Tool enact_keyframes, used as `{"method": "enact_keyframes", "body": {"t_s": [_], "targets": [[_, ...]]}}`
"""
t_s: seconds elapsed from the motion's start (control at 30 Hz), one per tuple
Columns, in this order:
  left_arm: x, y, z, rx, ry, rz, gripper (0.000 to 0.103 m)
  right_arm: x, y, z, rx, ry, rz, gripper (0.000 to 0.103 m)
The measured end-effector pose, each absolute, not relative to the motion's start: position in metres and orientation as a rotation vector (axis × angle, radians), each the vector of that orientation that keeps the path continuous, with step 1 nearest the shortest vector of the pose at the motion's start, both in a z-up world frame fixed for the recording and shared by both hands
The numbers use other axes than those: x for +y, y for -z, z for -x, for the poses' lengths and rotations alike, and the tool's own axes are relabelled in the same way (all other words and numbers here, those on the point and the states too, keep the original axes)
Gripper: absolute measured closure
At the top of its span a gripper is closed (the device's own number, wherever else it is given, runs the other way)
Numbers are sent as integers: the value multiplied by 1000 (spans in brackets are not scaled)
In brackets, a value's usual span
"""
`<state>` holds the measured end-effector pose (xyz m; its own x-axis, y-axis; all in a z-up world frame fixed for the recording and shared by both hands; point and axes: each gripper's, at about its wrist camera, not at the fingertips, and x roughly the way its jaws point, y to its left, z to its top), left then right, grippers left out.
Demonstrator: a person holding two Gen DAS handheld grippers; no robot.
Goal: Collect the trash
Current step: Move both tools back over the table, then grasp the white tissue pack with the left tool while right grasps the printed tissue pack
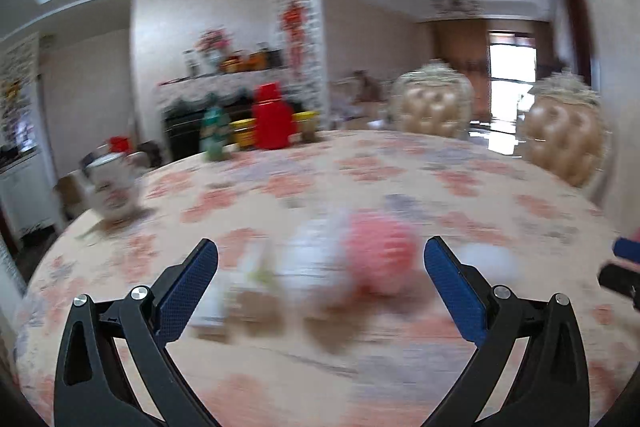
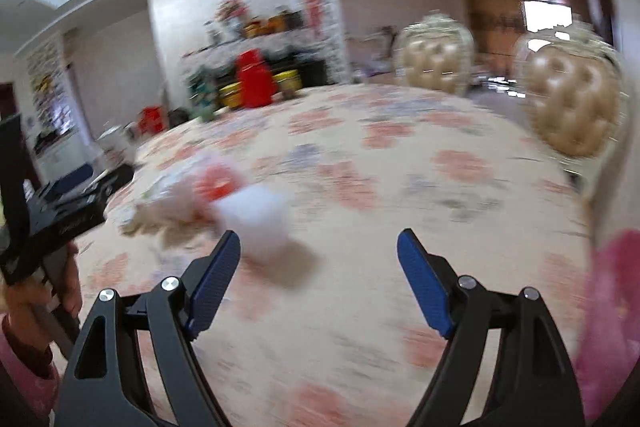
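Surface: round table with a floral cloth (image 1: 400, 163), padded chairs behind.
Left gripper (image 1: 321, 255): jaws wide apart, empty; blurred pink-and-white crumpled trash (image 1: 360, 259) lies just ahead between them.
Right gripper (image 2: 319, 247): jaws apart, empty; white crumpled wad (image 2: 260, 223) just beyond its left finger.
Handling: likely light, soft; pinch the bulk.
Views: only the right view shows the hand (image 2: 66, 291) holding the left gripper.

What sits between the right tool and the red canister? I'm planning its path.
In the right wrist view, a blurred white wad and bare floral tablecloth lie between the right tool and red canister.
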<state>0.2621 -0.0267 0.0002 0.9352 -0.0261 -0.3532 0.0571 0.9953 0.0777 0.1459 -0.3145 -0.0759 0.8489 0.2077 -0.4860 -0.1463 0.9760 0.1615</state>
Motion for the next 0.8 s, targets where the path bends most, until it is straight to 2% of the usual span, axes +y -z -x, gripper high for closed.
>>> {"method": "enact_keyframes", "body": {"t_s": [0.17,0.3,0.43,0.53,0.7,0.8], "targets": [[50,7,-297,405,-117,-66,6,-252,82,-181,591,-300,-130,25],[104,24,-311,476,-176,73,6,-213,87,-201,634,-357,-110,25],[106,33,-318,527,-166,73,6,-186,92,-221,661,-391,-77,25],[102,40,-326,575,-168,46,6,-166,96,-236,688,-406,-57,31],[98,51,-338,674,-121,56,6,-150,97,-250,691,-413,-22,31],[97,61,-351,747,-141,35,15,-152,99,-254,700,-404,-31,31]]}}
